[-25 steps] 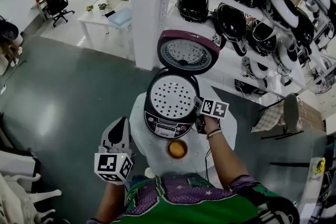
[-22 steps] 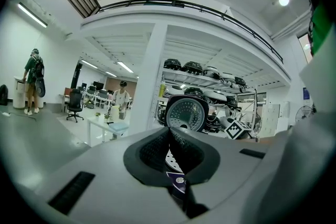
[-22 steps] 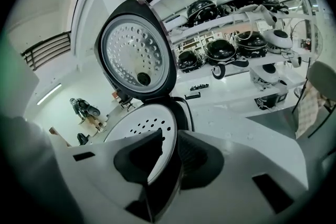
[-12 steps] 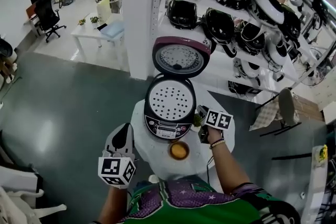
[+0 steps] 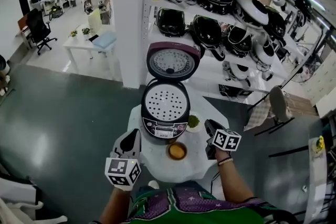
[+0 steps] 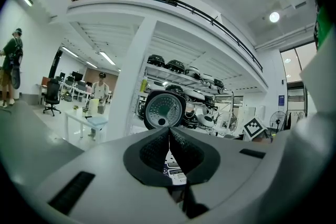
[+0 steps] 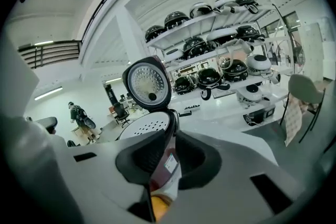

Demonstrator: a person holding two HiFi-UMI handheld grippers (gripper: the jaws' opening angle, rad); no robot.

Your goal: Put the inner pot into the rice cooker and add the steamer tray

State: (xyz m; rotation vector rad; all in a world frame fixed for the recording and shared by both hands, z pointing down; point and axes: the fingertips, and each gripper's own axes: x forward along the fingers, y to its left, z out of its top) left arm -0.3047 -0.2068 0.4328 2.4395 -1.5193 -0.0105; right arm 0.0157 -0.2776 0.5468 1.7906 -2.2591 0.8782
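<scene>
1. the rice cooker (image 5: 165, 124) is sitting on the round white table (image 5: 195, 162) in the middle of the head view, and its lid (image 5: 172, 62) is standing open at 12 o'clock from the body.
2. the steamer tray (image 5: 165, 103), white and perforated, is lying level in the cooker's mouth and covering it. the inner pot is not showing in any view under the tray.
3. an orange bowl (image 5: 177, 150) is resting on the table at 6 o'clock from the cooker, just beside its front panel. a small dish of something green (image 5: 193, 121) is sitting at 4 o'clock, just beside the cooker's wall.
4. the left gripper (image 5: 134, 134) is hanging at 7 o'clock from the cooker, over the table's edge, and pointing towards the cooker. its jaws are pressing flat against each other with nothing held, and the left gripper view is showing the open lid (image 6: 164, 110) above them.
5. the right gripper (image 5: 209, 125) is hovering at 4 o'clock from the cooker, on the far side of the green dish and apart from the cooker. its jaws are closing with only a narrow slit left and nothing between them. the cooker's side and the orange bowl are showing through the slit.
6. shelves of other cookers (image 5: 226, 29) are filling the background at 1 o'clock.
</scene>
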